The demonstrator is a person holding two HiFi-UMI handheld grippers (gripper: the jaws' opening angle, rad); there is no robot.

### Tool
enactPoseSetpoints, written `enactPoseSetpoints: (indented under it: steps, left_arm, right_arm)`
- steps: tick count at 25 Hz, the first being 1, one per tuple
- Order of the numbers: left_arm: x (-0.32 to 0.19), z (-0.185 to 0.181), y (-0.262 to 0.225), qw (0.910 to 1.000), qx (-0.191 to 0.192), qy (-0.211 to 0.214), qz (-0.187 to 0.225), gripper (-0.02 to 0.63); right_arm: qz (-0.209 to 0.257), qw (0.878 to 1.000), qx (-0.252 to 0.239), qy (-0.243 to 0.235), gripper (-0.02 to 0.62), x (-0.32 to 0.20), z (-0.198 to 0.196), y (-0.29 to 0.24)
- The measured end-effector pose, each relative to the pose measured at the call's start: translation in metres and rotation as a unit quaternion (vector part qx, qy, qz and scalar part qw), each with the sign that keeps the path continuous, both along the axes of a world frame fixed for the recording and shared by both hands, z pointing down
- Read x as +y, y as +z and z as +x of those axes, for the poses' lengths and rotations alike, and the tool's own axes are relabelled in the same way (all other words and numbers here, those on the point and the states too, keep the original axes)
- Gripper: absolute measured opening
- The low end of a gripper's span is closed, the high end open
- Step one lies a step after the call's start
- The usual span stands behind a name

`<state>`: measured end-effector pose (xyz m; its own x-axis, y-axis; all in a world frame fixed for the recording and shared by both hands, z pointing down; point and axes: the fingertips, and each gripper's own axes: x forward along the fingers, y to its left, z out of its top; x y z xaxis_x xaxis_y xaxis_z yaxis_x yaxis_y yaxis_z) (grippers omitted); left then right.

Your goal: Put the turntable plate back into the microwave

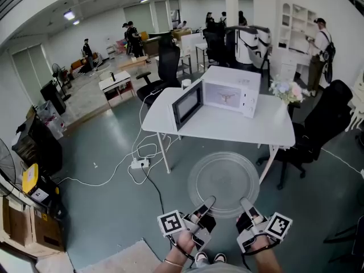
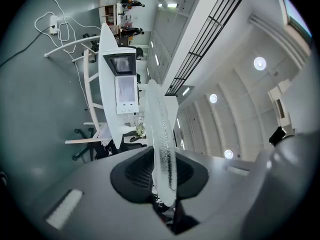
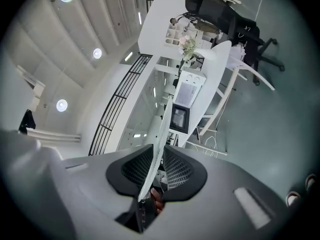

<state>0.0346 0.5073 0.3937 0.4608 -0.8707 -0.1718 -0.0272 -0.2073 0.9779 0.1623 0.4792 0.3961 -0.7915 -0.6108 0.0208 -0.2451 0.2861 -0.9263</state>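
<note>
The left gripper [image 1: 208, 202] is clamped on the near rim of the glass turntable plate [image 1: 224, 175], and the right gripper [image 1: 244, 202] is closed on the same rim a little way along. The plate hangs in the air over the floor, well short of the white table [image 1: 227, 131] and the microwave [image 1: 232, 93], whose door [image 1: 187, 103] stands open. Clear glass like this is likely heavy, stiff, slick and breakable, so a two-point rim hold seems right. It lies about level, far edge toward the microwave; a disc, it has no long axis
</note>
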Motion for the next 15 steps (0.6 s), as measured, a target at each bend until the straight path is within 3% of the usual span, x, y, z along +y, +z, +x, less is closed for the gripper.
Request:
enactPoseSetpoints:
  steps: [15]
  left_arm:
    - [-0.015, -0.023, 0.0, 0.9998, -0.007, 0.019, 0.007, 0.041]
  right_arm:
    - [-0.002, 1.0, 0.022, 0.013, 0.069, -0.01, -0.021, 0.007]
